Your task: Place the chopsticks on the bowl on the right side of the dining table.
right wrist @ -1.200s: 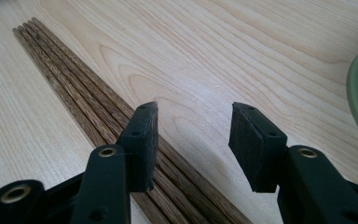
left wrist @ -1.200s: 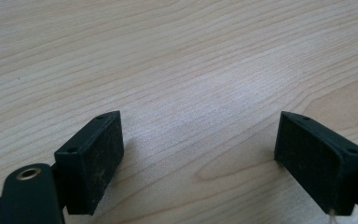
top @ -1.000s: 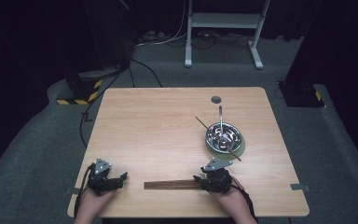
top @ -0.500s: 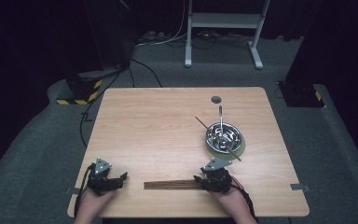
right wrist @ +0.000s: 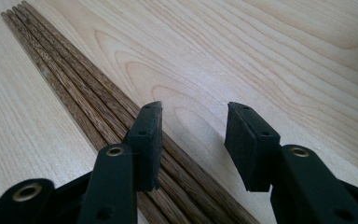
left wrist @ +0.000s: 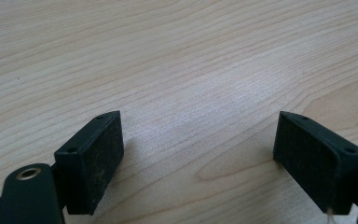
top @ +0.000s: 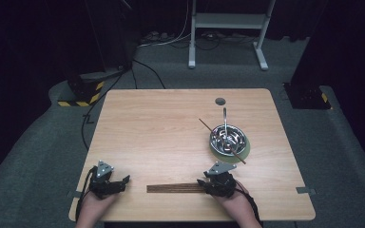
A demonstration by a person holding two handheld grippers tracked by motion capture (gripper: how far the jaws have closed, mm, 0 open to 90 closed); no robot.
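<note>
The right gripper has its fingers released, with a gap between them and nothing held. They sit low over the near end of a bundle of dark wooden chopsticks, which runs from the lower middle of the right gripper view up to its upper left; the left finger lies over the bundle, the other over bare wood. In the high view the chopsticks lie flat as a strip in the lower middle of the frame, their right end at the right gripper. The left gripper is spread wide over bare worktop, empty, and in the high view rests at the lower left.

The step in hand looks like picking up chopsticks. To do it well, the right fingers should probably shift sideways until the sticks lie between both pads, then close squarely across them so none rolls free.

The worktop is pale wood grain. A metal bowl on a green plate stands right of centre, with one chopstick and a spoon across it. Around lie grey carpet, cables and a white stand in a dark room.
</note>
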